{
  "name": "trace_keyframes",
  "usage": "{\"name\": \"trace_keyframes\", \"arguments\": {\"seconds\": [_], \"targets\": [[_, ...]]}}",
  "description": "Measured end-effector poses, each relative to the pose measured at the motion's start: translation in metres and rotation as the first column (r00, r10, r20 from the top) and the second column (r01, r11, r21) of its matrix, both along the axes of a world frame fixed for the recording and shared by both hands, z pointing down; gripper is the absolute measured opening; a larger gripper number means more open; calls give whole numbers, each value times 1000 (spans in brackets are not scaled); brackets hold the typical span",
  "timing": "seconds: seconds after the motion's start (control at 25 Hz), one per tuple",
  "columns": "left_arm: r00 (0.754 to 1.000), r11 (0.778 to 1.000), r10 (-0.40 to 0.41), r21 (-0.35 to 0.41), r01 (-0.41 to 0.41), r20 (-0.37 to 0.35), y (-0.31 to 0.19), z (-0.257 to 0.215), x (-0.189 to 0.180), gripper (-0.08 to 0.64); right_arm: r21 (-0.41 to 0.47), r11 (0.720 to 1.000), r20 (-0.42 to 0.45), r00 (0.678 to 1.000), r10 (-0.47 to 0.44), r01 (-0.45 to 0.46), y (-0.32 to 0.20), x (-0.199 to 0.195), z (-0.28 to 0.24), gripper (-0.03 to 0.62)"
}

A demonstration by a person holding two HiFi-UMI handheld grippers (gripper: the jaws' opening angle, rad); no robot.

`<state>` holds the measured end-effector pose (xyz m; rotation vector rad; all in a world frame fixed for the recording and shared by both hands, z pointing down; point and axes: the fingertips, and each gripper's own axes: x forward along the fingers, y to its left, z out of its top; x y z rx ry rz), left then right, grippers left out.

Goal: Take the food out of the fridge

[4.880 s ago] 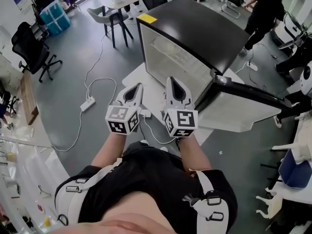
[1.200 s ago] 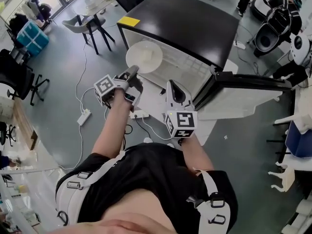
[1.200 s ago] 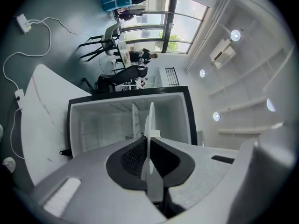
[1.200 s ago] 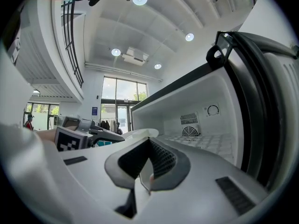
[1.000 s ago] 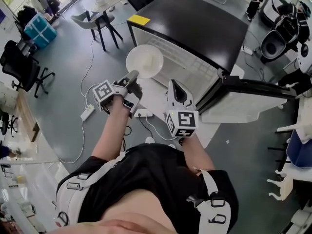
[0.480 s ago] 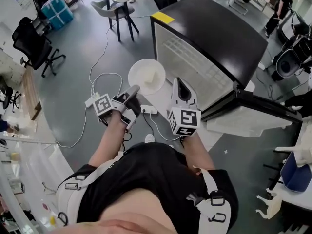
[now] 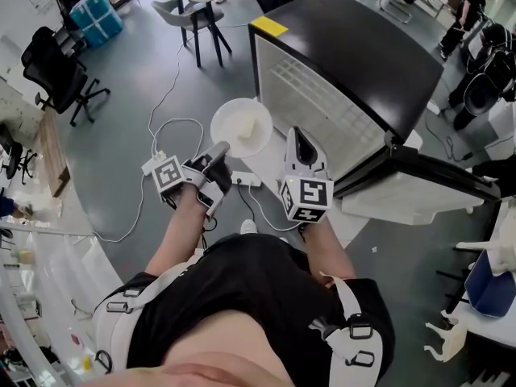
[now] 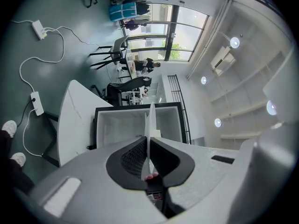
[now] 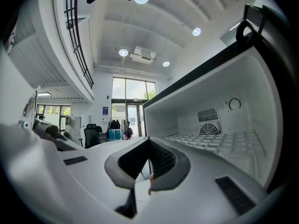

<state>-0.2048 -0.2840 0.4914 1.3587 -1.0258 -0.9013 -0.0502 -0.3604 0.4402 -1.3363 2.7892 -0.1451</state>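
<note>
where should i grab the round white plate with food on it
By its thin rim, coming in level from the near side: the round white plate lies flat with pale food in the middle. The left tool grips it so.

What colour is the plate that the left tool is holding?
White. The plate shows best in the head view, clamped edge-on by the left tool.
</note>
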Motion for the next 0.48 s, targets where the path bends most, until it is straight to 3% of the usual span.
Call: {"name": "trace_keyframes", "arguments": {"seconds": [0.48], "targets": [[999,999,37,20,-37,24,1,-11,12,15,-6,1000,11,1000,4,-4,7,9,1,8]]}}
